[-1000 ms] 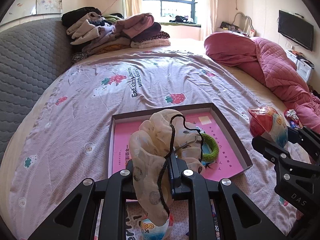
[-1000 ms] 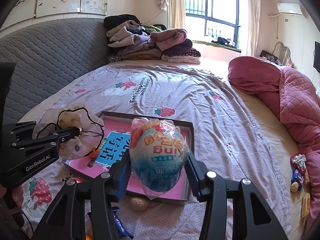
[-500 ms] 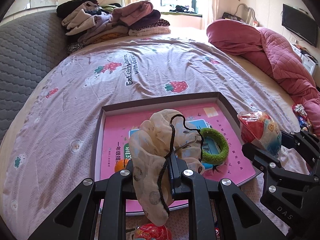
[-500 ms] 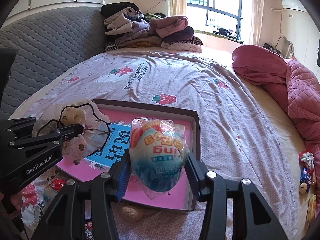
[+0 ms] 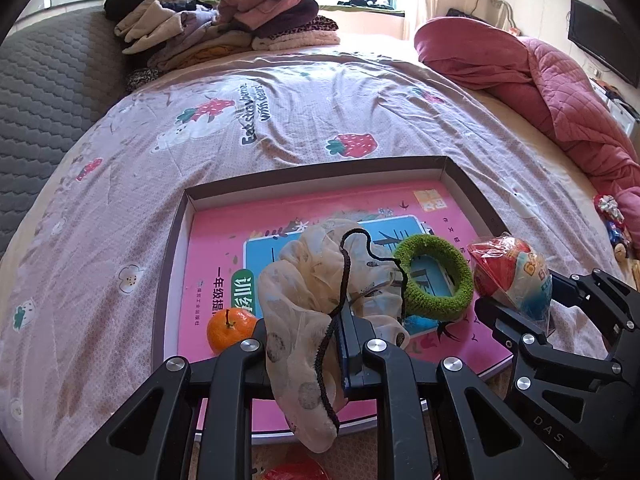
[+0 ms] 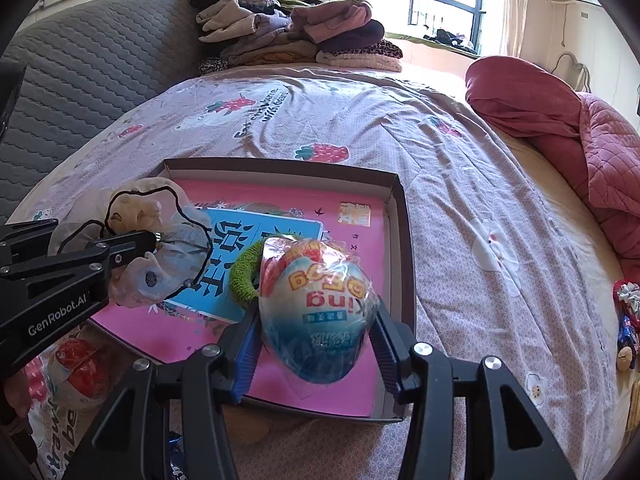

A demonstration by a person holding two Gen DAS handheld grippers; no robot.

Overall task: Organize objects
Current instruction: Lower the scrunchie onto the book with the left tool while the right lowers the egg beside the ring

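Sunlit bedroom, and I'm working over a bed with a strawberry-print sheet (image 5: 280,128), a pile of folded clothes (image 5: 224,28) at its far end. On the sheet lies a shallow cardboard tray (image 5: 176,240) lined with a pink booklet; a tangerine (image 5: 230,328) and a green hair tie (image 5: 436,276) already lie in it.

My left gripper (image 5: 346,344) is clamped tight on a cream scrunchie (image 5: 304,280), which hangs above the tray's near edge. It's limp, featherlight cloth with a black cord trim that drapes over the fingers, so I judge it could snag on release; a bite on the bunched middle, as now, suits it best.

My right gripper (image 6: 316,340) holds a plastic-wrapped toy egg (image 6: 316,304) across its widest part, above the tray's near right corner. I read the egg as a rigid, light shell under slick, crinkly film, so it may slip or roll once set down; squeezing harder risks cracking it. The girth is the only sensible hold, since the loose wrapper alone would slide.

A second wrapped egg (image 6: 76,376) sits on the sheet outside the tray, near the left gripper.
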